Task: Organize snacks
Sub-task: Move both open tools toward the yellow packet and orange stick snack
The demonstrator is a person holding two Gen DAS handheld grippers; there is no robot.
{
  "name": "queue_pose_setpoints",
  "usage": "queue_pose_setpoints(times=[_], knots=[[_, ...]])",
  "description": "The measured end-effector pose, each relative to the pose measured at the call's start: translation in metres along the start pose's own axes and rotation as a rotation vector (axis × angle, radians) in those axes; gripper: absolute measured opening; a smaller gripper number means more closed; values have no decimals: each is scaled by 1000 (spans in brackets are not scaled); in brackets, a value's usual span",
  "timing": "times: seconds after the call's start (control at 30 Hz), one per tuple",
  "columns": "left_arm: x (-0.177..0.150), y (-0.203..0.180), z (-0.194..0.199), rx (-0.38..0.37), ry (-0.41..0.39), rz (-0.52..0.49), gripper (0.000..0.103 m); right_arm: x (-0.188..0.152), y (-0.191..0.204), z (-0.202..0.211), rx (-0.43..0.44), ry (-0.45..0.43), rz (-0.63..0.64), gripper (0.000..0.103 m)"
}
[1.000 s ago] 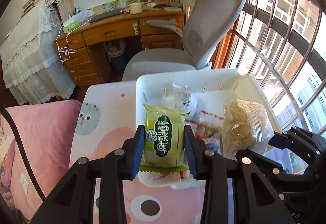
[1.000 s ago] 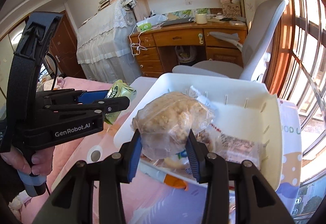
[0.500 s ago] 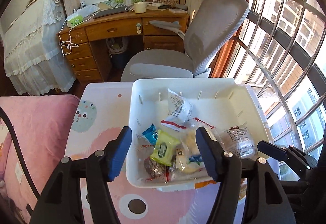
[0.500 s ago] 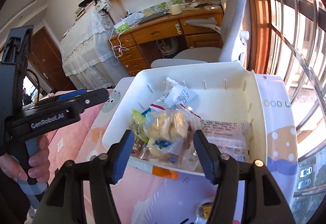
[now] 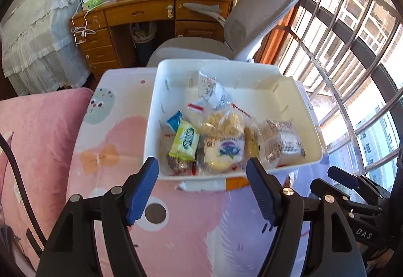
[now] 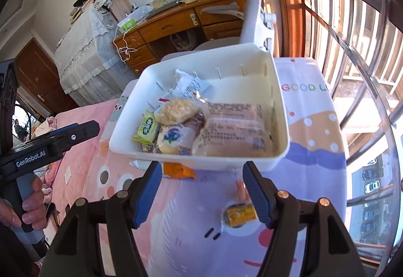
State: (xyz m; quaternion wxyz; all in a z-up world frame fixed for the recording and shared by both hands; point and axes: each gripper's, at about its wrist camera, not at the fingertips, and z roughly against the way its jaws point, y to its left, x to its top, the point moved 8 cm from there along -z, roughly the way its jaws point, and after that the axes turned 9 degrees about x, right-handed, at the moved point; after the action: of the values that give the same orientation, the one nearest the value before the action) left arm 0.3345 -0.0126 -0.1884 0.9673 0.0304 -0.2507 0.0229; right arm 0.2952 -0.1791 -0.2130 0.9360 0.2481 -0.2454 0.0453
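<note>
A white bin [image 5: 312,126] [image 6: 279,110] on the patterned table holds several snack packs: a green pack [image 5: 185,141] [image 6: 147,127], a clear bag of yellow crisps [image 5: 223,122] [image 6: 177,108], a blue-label bun [image 5: 224,151] [image 6: 173,138] and a large wrapped cake [image 6: 234,131]. My left gripper [image 5: 202,191] is open and empty, just short of the bin's near wall. My right gripper [image 6: 201,192] is open and empty, near the bin's front edge. A small yellow wrapped snack [image 6: 239,214] lies on the table by its right finger. An orange-and-white wrapper [image 5: 214,183] [image 6: 176,171] pokes out under the bin.
A grey office chair [image 5: 252,22] stands behind the table, a wooden desk [image 5: 141,15] further back. A pink blanket [image 5: 30,141] lies to the left. Barred windows [image 5: 352,37] run along the right. The other gripper's body [image 6: 47,146] shows at left in the right wrist view.
One second ago my left gripper held the green pack and my right held the crisps bag. Both opened and dropped them into the bin, then drew back toward me.
</note>
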Motion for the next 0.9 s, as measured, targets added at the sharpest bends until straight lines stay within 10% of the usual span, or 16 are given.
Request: queue_pose_setpoints(times=[0.9], knots=[[-60,-122,-58,-199,239,-214,74,-100,-43,-17,-147,-8,82,67]])
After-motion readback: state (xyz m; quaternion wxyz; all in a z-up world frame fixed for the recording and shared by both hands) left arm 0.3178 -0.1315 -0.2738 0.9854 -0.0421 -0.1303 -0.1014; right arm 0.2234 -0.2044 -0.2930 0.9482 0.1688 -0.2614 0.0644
